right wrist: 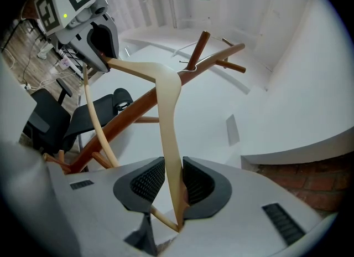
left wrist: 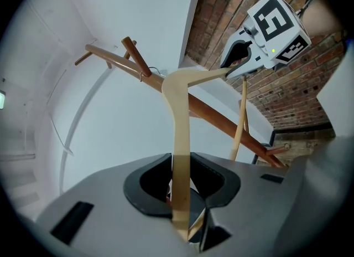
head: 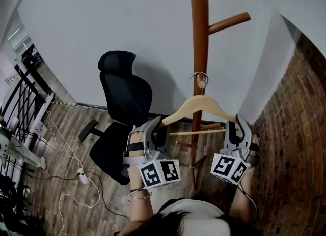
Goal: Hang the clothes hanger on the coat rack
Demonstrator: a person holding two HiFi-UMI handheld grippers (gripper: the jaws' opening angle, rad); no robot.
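A pale wooden clothes hanger (head: 199, 105) hangs level in front of the brown wooden coat rack (head: 199, 31). Its metal hook (head: 200, 79) sits around a short peg on the pole. My left gripper (head: 159, 134) is shut on the hanger's left arm (left wrist: 181, 156). My right gripper (head: 233, 132) is shut on the right arm (right wrist: 170, 162). In the left gripper view the right gripper (left wrist: 239, 68) grips the far tip; in the right gripper view the left gripper (right wrist: 102, 51) holds the other tip. The hook (right wrist: 189, 67) rests by an upward peg.
A black office chair (head: 122, 113) stands left of the rack on the wooden floor. A brick wall (head: 295, 143) runs along the right. White cables and a power strip (head: 81, 177) lie on the floor at the left. Another rack peg (head: 229, 23) sticks out high on the right.
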